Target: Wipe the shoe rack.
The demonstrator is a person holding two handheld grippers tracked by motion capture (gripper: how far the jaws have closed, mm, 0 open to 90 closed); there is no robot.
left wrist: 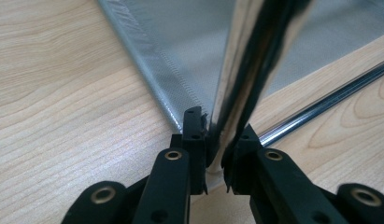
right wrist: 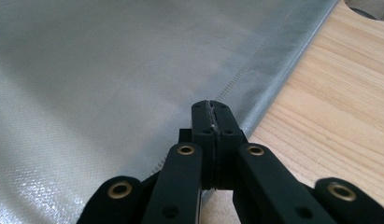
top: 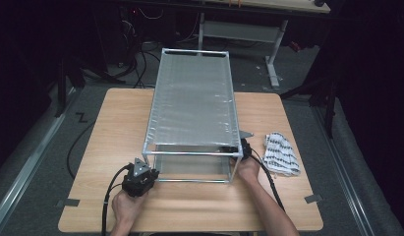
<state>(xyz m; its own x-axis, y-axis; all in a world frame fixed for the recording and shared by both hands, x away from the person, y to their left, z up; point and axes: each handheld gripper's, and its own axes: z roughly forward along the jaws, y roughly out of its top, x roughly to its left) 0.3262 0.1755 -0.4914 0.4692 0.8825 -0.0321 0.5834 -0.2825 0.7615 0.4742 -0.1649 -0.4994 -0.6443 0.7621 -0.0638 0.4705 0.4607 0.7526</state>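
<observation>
My left gripper (left wrist: pixel 216 154) clamps the rack's metal post (left wrist: pixel 248 79); my right gripper (right wrist: pixel 213 140) pinches its grey fabric (right wrist: pixel 101 79). I judge lifting comes next, both grips firm.

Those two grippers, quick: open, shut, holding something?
Left gripper: shut on the metal frame's post.
Right gripper: shut on the grey mesh cover's edge.

A light wooden counter (top: pixel 116 132) stands on a grey carpeted floor (top: pixel 37 147) in a dim room, its far side falling into darkness. Black cables (top: pixel 140 69) trail across the floor behind it, near the white metal legs of a second desk (top: pixel 275 54). Metal floor rails (top: pixel 22 177) run along both sides.
</observation>
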